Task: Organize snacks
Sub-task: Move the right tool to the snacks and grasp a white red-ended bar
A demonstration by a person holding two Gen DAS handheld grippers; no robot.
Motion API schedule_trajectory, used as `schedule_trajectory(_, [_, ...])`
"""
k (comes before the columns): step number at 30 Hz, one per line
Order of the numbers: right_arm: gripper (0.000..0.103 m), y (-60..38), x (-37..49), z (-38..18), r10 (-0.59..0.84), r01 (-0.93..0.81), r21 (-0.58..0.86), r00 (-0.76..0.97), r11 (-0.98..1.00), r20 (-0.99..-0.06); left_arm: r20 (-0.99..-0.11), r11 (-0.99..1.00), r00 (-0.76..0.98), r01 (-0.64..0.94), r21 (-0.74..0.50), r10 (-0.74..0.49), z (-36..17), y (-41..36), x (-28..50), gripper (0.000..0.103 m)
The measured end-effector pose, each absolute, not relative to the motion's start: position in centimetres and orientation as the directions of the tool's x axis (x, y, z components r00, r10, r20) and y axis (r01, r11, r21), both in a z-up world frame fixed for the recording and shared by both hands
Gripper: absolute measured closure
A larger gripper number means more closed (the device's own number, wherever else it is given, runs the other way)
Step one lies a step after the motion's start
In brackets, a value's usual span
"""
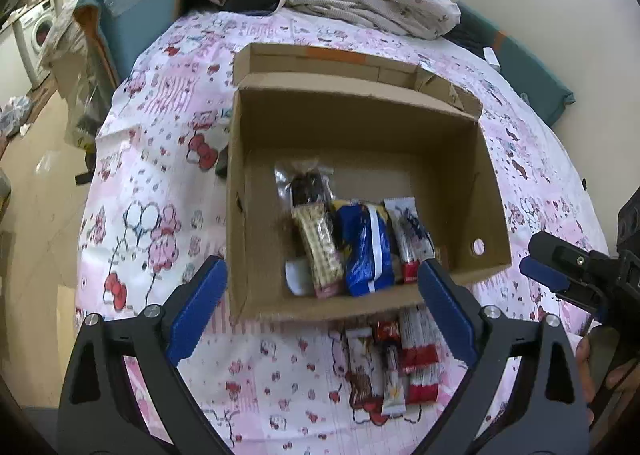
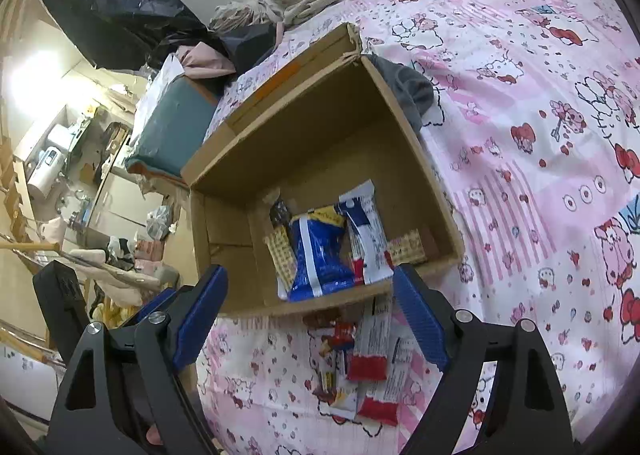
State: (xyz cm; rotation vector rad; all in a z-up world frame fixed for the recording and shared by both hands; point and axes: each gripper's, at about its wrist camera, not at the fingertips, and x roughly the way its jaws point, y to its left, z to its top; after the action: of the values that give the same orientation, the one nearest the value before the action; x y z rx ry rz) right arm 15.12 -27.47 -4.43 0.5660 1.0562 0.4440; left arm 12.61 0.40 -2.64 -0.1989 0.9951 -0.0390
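From the left wrist, the left gripper (image 1: 322, 287) is spread wide and holds nothing, above the near wall of the cardboard box (image 1: 494, 191); a blue snack bag (image 1: 366, 247) lies inside among other packets. From the right wrist, the right gripper (image 2: 308, 295) is likewise wide and empty, with loose snack packets (image 2: 370, 359) on the pink bedsheet (image 2: 540, 135) just outside the box (image 2: 412, 143).

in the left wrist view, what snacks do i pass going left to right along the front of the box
white packet → beige waffle bar → blue bag → white and red bar
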Motion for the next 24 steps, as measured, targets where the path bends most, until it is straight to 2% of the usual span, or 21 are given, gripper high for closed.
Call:
schedule_trajectory(20, [0.016,-29.6,11.2,-8.6,0.505,0.092,0.553,0.304,0.828,-0.808,-0.877,0.975,0.471,-0.135,-0.177,-0.094,-5.5,0.4,8.8,0.009])
schedule_trajectory(22, [0.019,-29.9,11.2,-9.3,0.489,0.123,0.537,0.283,0.834,-0.825,-0.88,0.973,0.465,-0.143,-0.18,-0.094,-5.7,0.5,8.6,0.009])
schedule_trajectory(24, [0.028,-30.0,11.4,-9.8,0.495,0.132,0.542,0.272,0.83,-0.825,-0.886,0.977,0.456,-0.143,-0.158,-0.077,-5.9,0.4,8.6,0.009])
